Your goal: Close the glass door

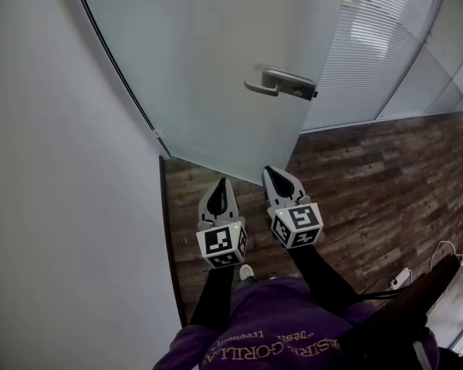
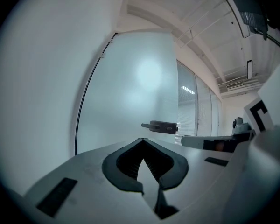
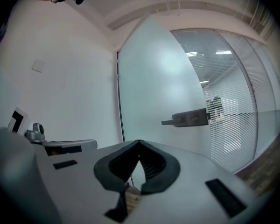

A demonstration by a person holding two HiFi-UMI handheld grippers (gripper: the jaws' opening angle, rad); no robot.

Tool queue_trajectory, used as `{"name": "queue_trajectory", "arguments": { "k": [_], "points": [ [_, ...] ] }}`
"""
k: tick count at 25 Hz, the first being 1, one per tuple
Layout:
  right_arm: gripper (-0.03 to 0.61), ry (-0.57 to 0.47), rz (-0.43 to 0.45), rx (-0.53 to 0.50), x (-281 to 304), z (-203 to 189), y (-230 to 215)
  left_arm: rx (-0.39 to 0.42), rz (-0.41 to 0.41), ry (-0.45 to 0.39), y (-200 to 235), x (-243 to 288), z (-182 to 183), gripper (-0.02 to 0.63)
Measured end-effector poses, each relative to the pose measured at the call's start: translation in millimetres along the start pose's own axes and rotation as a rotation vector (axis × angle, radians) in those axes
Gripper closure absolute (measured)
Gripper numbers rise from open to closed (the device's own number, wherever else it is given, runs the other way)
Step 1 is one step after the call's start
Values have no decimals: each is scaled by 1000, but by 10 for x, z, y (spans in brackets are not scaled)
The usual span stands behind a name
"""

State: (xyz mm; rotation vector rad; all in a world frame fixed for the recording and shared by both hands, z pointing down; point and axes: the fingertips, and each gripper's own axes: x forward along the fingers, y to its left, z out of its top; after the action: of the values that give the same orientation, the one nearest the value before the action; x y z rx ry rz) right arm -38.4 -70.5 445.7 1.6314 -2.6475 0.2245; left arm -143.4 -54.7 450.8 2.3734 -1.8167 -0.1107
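The frosted glass door (image 1: pixel 216 52) stands ahead of both grippers, its left edge against the white wall (image 1: pixel 46 168) and its metal handle (image 1: pixel 282 83) near its right edge, with slatted blinds (image 1: pixel 355 60) showing beyond that edge. The left gripper (image 1: pixel 218 182) and right gripper (image 1: pixel 272 170) are held side by side above the wood floor (image 1: pixel 370 176), pointing level at the door and apart from it. Each has its jaws pressed together at the tips, with nothing between them.
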Motion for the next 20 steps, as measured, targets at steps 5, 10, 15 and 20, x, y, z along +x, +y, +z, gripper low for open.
{"name": "queue_trajectory", "arguments": {
  "k": [5, 10, 15, 20],
  "points": [
    [588, -2, -31, 8, 101, -21, 16, -4, -18, 7, 118, 89, -10, 614],
    [588, 8, -42, 13, 150, -67, 12, -10, -28, 22, 154, 147, -79, 613],
    [588, 9, -49, 18, 290, -87, -129, -11, -31, 26, 181, 336, -122, 614],
    [588, 31, -57, 25, 497, -149, -337, 0, -23, 43, 235, 612, -167, 614]
  ]
}}
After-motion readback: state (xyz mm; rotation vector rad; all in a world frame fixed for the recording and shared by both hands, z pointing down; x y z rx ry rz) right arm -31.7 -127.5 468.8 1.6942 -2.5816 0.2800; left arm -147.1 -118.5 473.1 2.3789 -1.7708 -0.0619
